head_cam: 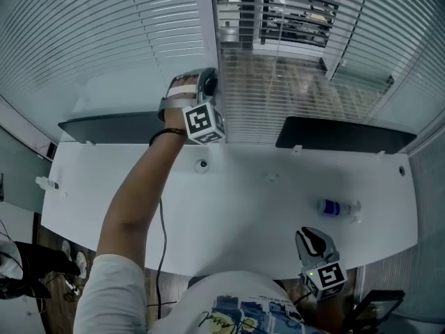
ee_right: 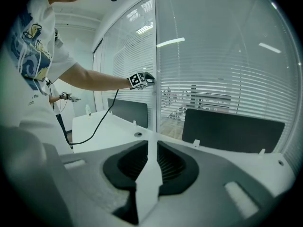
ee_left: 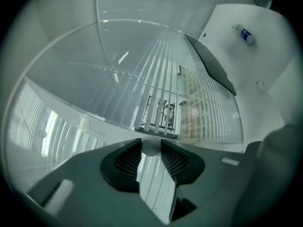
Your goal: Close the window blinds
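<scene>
My left gripper (head_cam: 208,83) is up at the window post, top centre of the head view, jaws clenched on a small white knob (ee_left: 151,147). The blinds (head_cam: 292,82) span the upper frame; right of the post the slats show the outside. My right gripper (head_cam: 314,241) sits lower right at the counter (head_cam: 229,214) edge, jaws slightly apart, empty.

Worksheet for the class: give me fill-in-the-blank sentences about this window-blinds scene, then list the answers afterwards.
The left tool grips a small ____ ball.
The right tool holds ____.
A bottle with a ____ label sits on the white desk.
The slats of the blinds run ____.
Missing words: white, nothing, blue, horizontally.
</scene>
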Available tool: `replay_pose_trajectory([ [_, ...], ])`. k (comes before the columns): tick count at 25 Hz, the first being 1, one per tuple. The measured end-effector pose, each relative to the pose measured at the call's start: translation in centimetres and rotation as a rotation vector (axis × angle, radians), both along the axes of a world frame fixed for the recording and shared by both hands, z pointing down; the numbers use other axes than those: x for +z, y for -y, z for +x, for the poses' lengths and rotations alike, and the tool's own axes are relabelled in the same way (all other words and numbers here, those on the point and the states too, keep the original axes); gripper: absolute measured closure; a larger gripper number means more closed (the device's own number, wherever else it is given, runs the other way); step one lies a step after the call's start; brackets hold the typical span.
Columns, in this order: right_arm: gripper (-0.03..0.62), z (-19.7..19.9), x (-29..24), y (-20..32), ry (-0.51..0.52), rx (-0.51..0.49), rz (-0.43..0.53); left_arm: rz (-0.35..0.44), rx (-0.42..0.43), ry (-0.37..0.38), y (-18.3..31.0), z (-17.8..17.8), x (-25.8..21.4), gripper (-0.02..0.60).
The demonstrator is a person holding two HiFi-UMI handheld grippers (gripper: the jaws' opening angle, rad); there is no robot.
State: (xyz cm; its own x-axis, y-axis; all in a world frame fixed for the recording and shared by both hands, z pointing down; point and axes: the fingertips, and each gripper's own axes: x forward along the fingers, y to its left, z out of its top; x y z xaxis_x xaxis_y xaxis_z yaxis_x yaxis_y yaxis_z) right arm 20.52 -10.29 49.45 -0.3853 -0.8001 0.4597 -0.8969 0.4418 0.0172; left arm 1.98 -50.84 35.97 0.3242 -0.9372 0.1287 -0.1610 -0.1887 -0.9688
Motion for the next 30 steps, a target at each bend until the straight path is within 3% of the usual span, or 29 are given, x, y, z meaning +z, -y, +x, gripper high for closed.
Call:
replay_pose_trajectory([
  [4,0.546,-0.2,0.0,0.2,0.011,-0.001,0.006,-0.026,-0.018,-0.108,0.0,-0.2,-0.4,0.457],
  [10,0.546,-0.3,0.0,0.1,0.003,-0.006,-0.004,-0.108,-0.049,-0.405,-0.1,-0.5,-0.9,0.457],
  [18,0.546,0.0,0.3,0.4,0.017,0.004,0.0,-0.196,-0.098,-0.714,-0.1,-1.2,-1.2,0.457],
  [25,0.546,0.0,0.3,0.4,0.023,0.006,0.005,-0.315,-0.135,-1.062,-0.1,-1.9,-1.5,0.457],
  [30,0.546,0.2,0.5,0.4,0.024,0.006,0.007,-0.357,-0.152,-1.226,-0.1,-2.2,-1.7,0.457],
])
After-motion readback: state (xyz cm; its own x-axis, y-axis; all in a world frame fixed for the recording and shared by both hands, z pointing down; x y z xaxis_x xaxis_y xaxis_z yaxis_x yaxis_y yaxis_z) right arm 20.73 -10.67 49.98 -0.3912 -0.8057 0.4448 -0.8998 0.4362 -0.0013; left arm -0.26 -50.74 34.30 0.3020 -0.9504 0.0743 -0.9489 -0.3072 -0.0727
